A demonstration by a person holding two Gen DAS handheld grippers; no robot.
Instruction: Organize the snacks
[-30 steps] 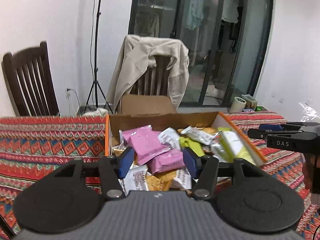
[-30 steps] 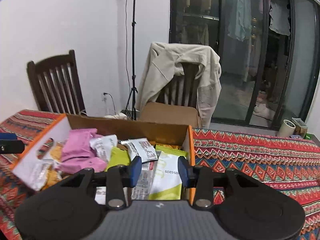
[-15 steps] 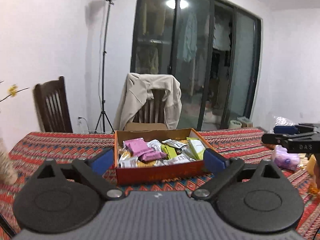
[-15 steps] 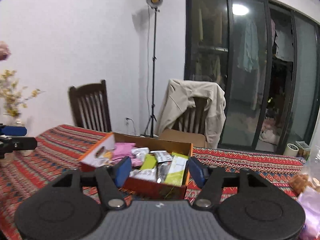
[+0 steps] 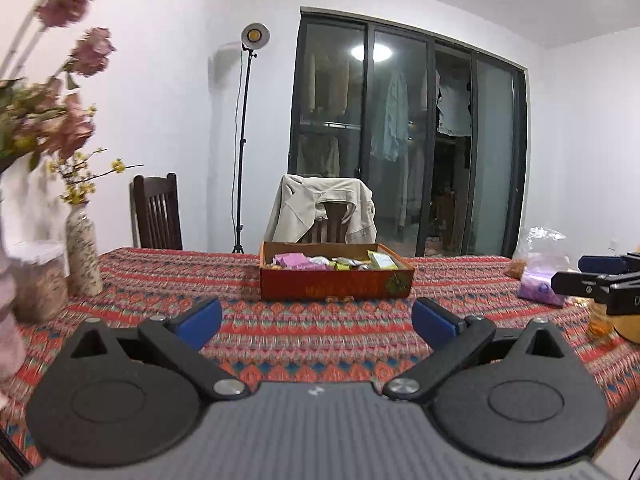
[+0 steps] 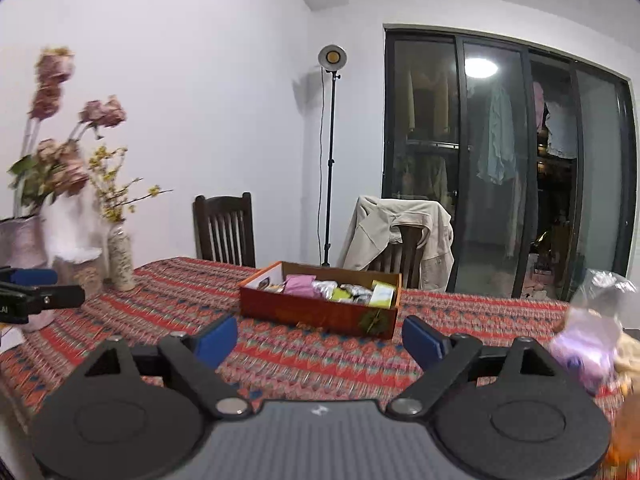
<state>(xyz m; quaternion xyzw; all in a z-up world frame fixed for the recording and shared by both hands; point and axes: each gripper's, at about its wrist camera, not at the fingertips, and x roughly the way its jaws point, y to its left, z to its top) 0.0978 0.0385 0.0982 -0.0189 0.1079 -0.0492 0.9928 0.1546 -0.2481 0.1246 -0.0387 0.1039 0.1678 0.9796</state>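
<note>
Your left tongs (image 5: 317, 318) and right tongs (image 6: 319, 340) are both spreading wider, nothing between their blue pads. Ahead of both, well apart, the shallow cardboard box (image 5: 336, 285) of crinkly snack packets (image 5: 294, 260) sits on the woven-patterned bench (image 5: 320, 336).

flowers (image 5: 60, 92) blurred, bag (image 6: 588, 344) (purple) smeared

Red zigzag-patterned tablecloth (image 5: 320, 336); orange-red box (image 5: 336, 285); blue-padded black claw (image 5: 316, 316)
</note>
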